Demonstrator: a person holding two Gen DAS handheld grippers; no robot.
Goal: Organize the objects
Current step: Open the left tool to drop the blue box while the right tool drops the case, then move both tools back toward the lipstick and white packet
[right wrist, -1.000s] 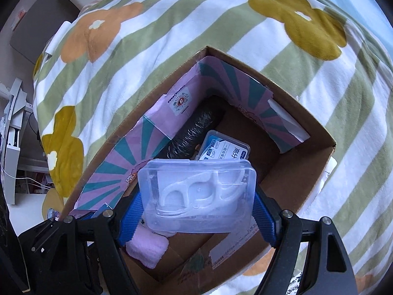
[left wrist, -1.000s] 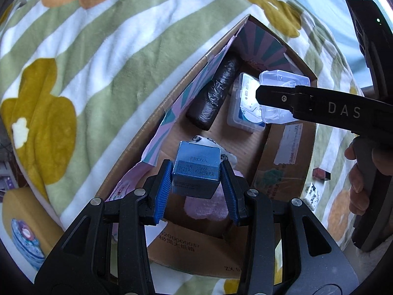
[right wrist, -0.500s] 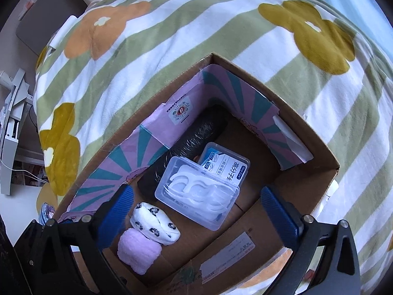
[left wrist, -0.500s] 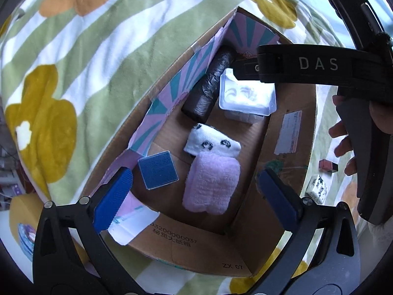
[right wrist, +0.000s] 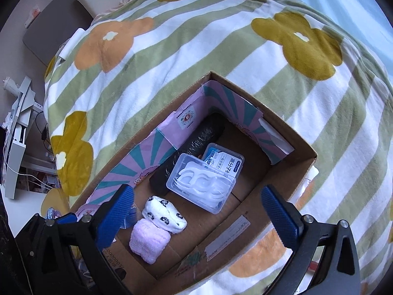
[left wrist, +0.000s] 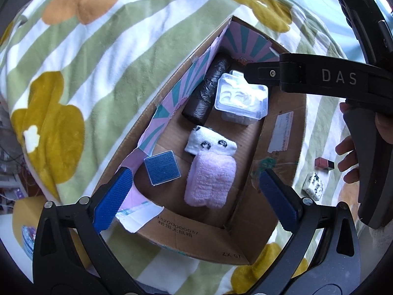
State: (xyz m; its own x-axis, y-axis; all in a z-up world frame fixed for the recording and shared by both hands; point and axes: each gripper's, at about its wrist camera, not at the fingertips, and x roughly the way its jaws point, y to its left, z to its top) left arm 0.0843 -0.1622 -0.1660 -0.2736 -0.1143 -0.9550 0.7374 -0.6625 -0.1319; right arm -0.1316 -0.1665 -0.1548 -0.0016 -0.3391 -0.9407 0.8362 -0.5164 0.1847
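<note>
Cardboard box (right wrist: 292, 145) holds floss case (right wrist: 201, 184), blue cube (left wrist: 162, 168), socks (left wrist: 208, 182); both hand-held grippers (left wrist: 194, 194) (right wrist: 196, 211) gape wide, empty.

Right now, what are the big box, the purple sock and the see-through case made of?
Box: brown cardboard, matte, with wavy edges showing.
Purple sock: fuzzy fabric, probably plush; its fibres stick out.
Case: clear hard plastic, glossy; the white picks inside show through.
</note>
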